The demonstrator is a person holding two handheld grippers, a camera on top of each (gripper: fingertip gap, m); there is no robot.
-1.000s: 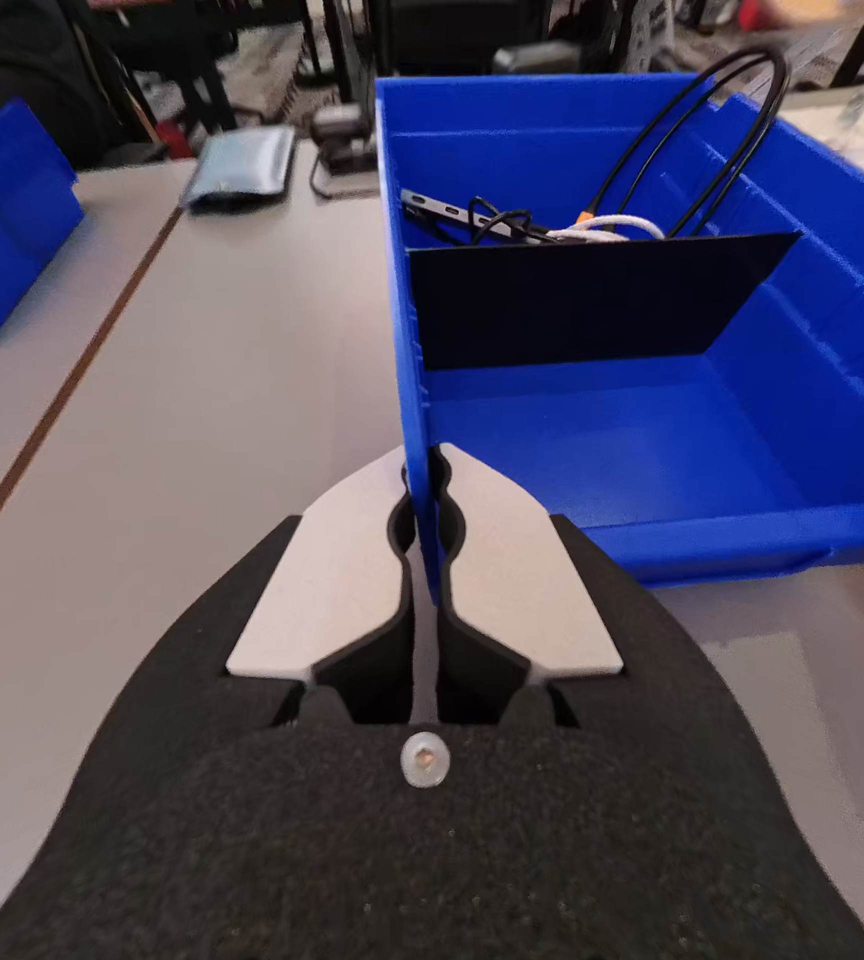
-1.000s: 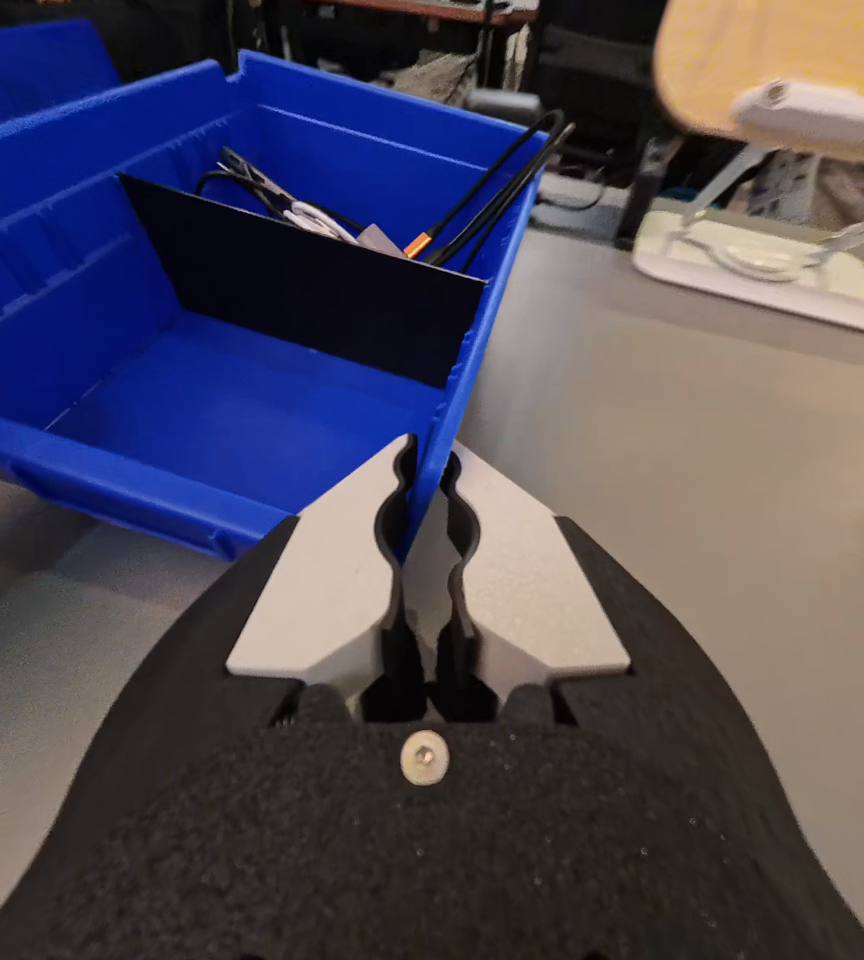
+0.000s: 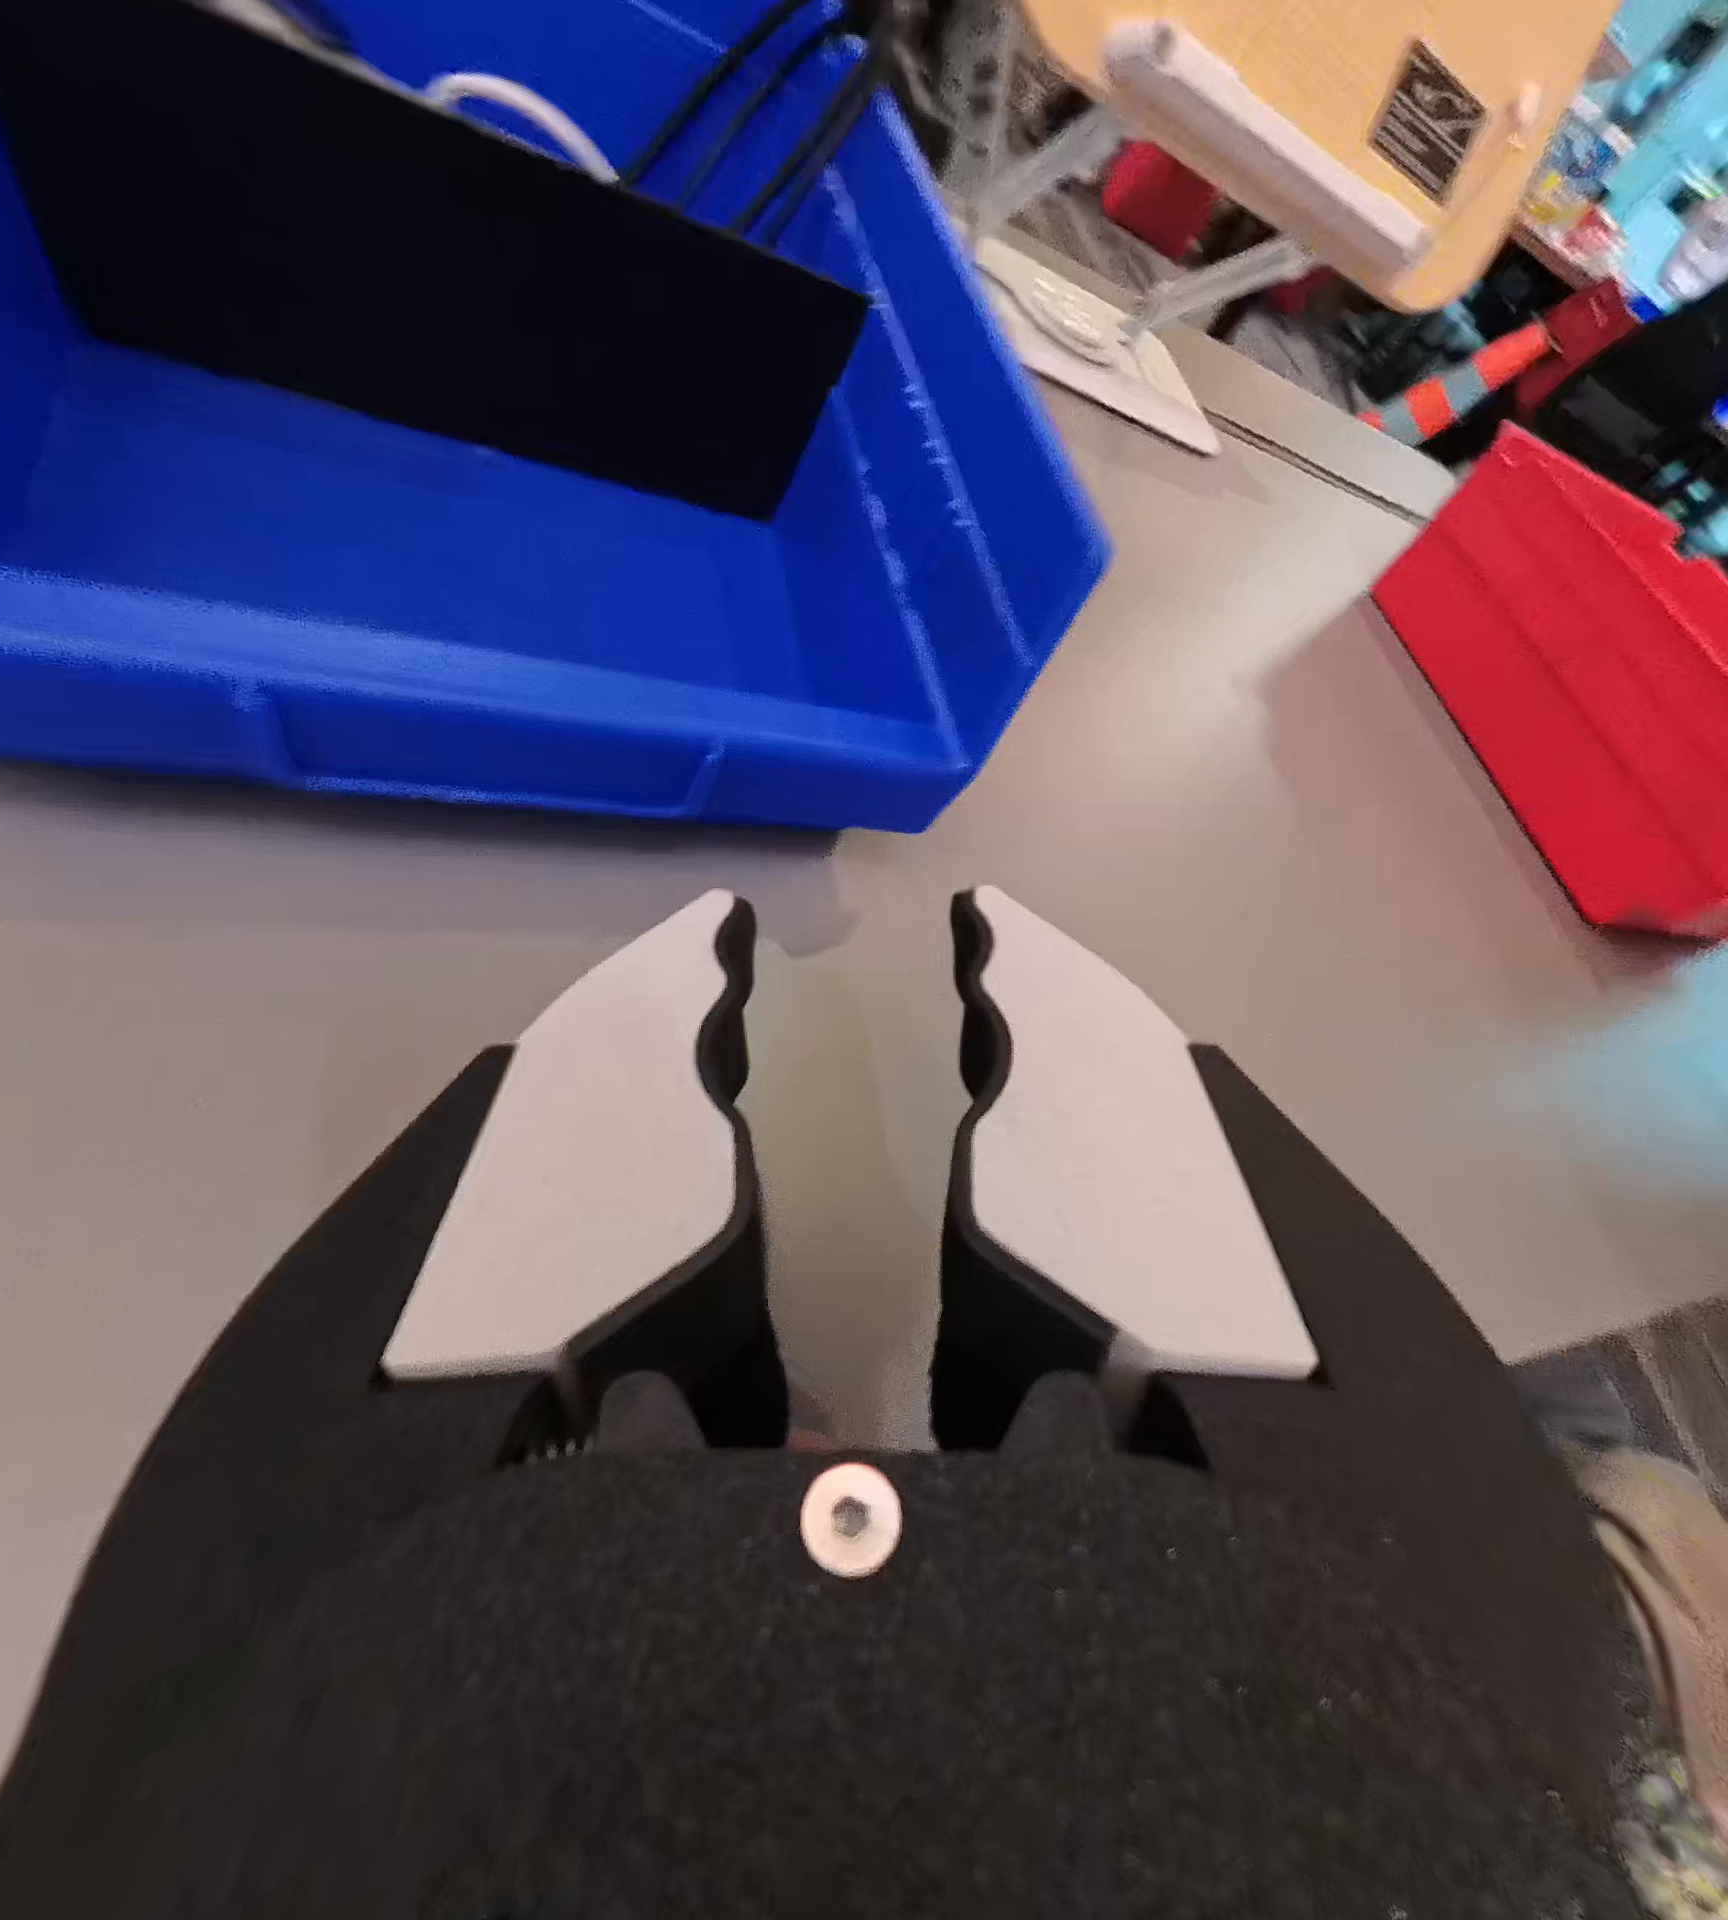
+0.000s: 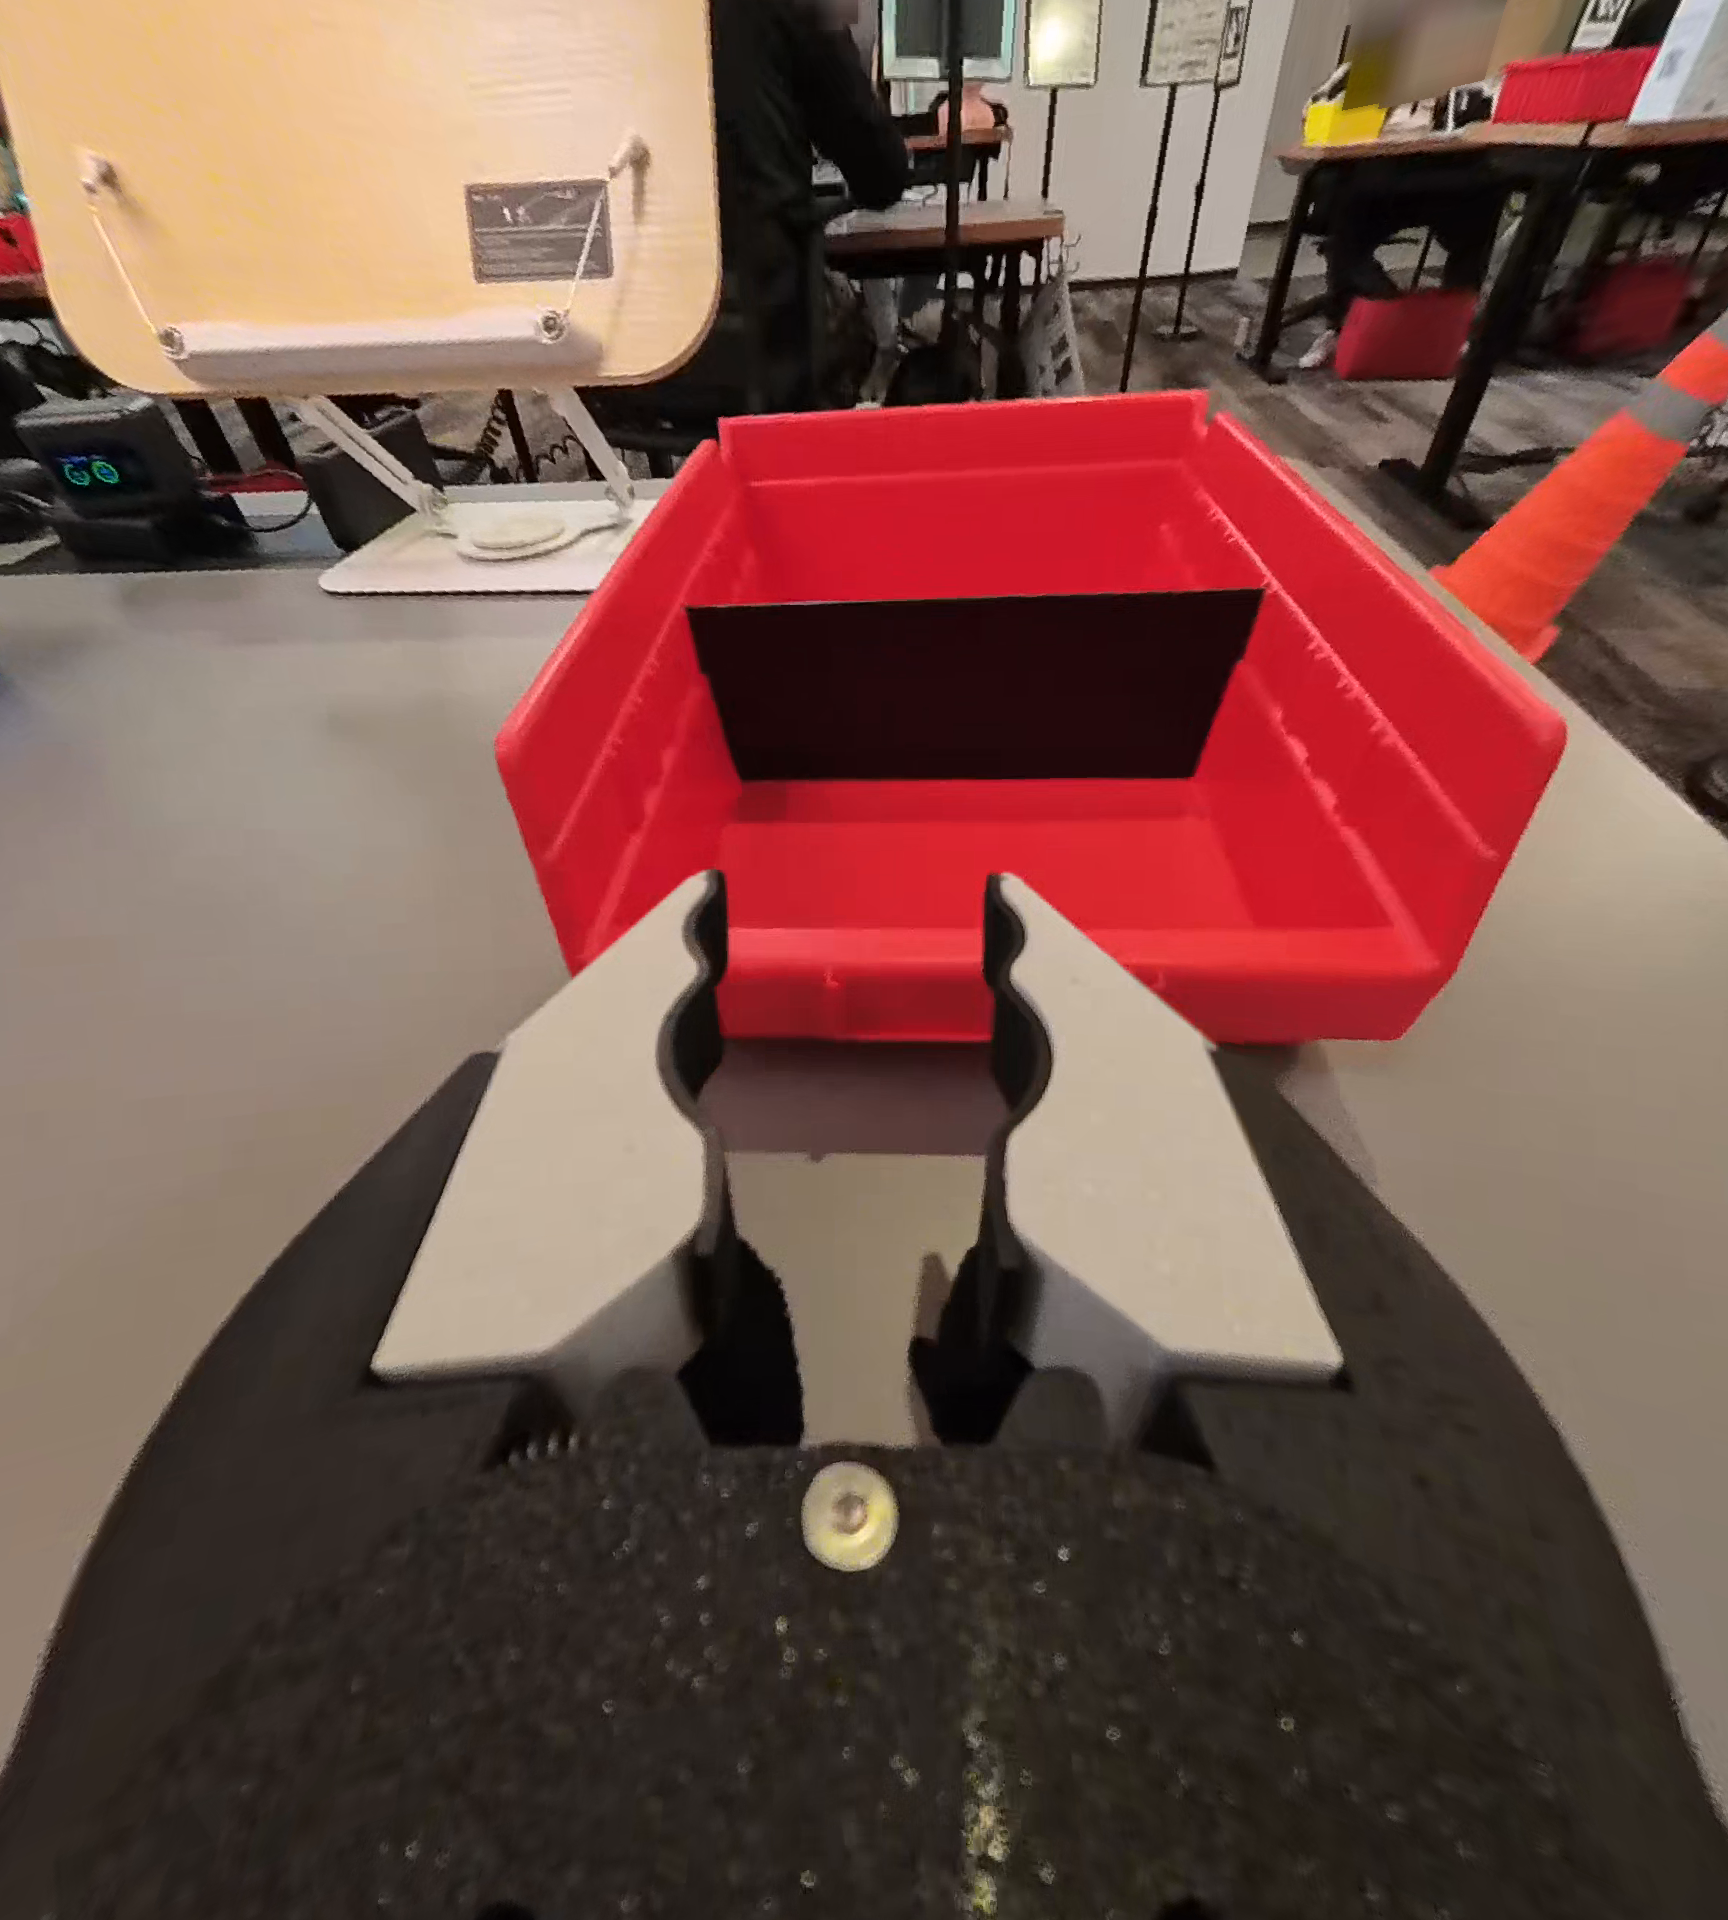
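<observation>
On the tabletop (image 4: 164, 831), right gripper (image 4: 849, 935) fingers wide, empty, facing red bin (image 4: 1047, 966); left gripper (image 3: 849, 935) likewise near blue bin (image 3: 527, 727). Approach squarely.

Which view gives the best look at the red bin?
The right wrist view. The red bin sits centred and sharp there, open top showing its black divider and bare front compartment. The left wrist view shows only one blurred outer side of the red bin at the right edge, nothing of its inside.
</observation>
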